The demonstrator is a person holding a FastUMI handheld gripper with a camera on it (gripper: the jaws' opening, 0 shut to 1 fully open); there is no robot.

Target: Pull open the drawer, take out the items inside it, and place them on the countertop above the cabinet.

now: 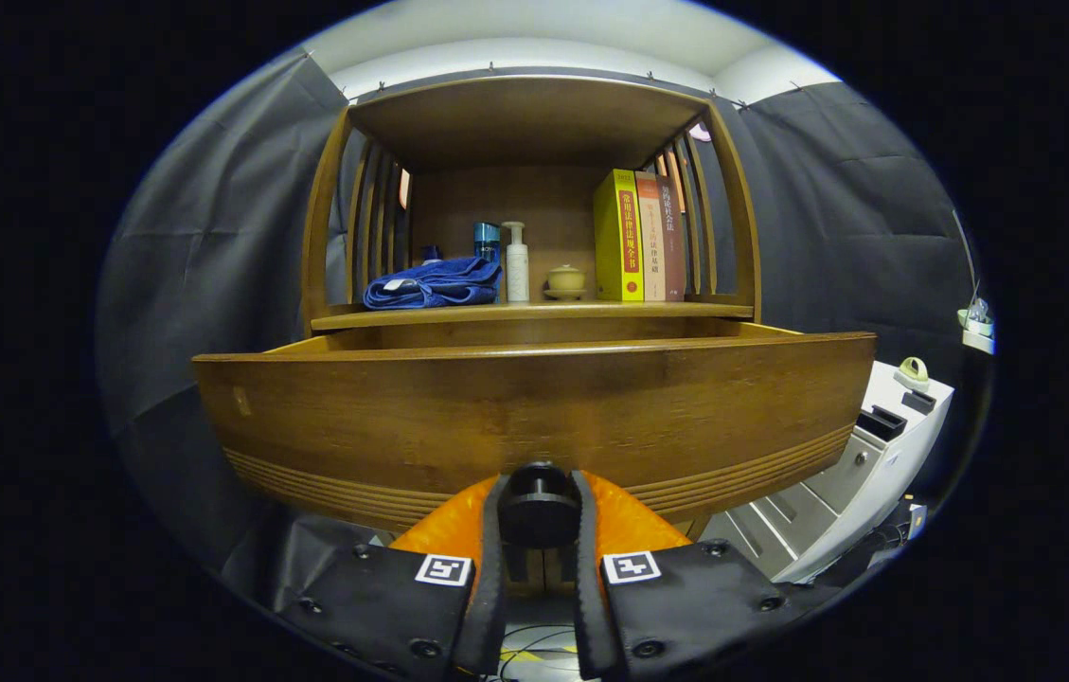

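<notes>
While clamped on the dark round knob (538, 508) of the drawer (534, 417), tongs (539, 516) nearly closed, both fingers pressing the knob's sides, nothing else touched. Drawer front just ahead of the fingers, pulled well out from the cabinet (534, 123); interior hidden behind the front panel, so contents impossible to tell. Desk (534, 313) above and beyond the drawer, already carrying a blue towel (435, 284), a white pump bottle (516, 263), a small lidded cup (565, 280) and upright books (640, 237). Risks, as judged: pulling further may drag the drawer off its runners or tip it; knob round and smooth-looking, so fingers could slip off sideways. Free space on the desk looks tight; placing items later may knock the bottle or cup.
</notes>
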